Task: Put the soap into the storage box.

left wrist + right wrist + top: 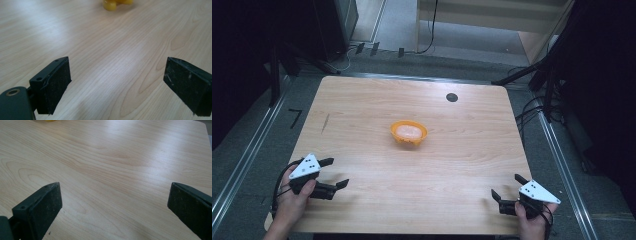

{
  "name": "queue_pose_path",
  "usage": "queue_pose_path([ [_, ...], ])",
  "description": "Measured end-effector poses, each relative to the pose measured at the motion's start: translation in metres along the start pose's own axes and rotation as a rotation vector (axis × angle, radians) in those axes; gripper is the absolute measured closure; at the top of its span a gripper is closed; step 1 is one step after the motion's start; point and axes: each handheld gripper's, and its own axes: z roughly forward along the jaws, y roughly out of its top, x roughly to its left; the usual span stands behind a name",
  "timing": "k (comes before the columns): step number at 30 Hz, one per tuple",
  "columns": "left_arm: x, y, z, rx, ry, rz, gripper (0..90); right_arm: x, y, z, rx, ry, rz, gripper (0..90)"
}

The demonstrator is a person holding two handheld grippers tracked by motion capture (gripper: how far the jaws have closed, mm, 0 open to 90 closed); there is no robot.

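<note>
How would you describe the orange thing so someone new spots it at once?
Start at the wooden table and look at its middle, a little toward the far edge. The small orange bowl sits there alone, with something pale inside. It is the only brightly coloured thing on the table; the dark round spot beyond it is flat.

A: What carries everything here?

B: A light wooden worktop (377, 190) with rounded corners, its grain running from the left of the high view to the right. It takes up the middle of that frame.

A: And what lies on it?

B: An orange bowl (409, 133) sits a little above the frame's centre, resting directly on the wood, with something pale inside. Toward the upper right of the frame there is a small dark round spot (452, 97) in the surface, well apart from the bowl. A faint dark streak (325, 123) marks the wood at the left.
</note>
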Motion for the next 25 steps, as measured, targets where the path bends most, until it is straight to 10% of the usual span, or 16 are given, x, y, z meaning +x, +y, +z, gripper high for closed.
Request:
queue_pose_path([
  [25,0.003,-0.027,-0.004,-0.066,0.020,-0.087,7.8,0.000,0.000,0.000,0.005,0.005,-0.006,0.0],
])
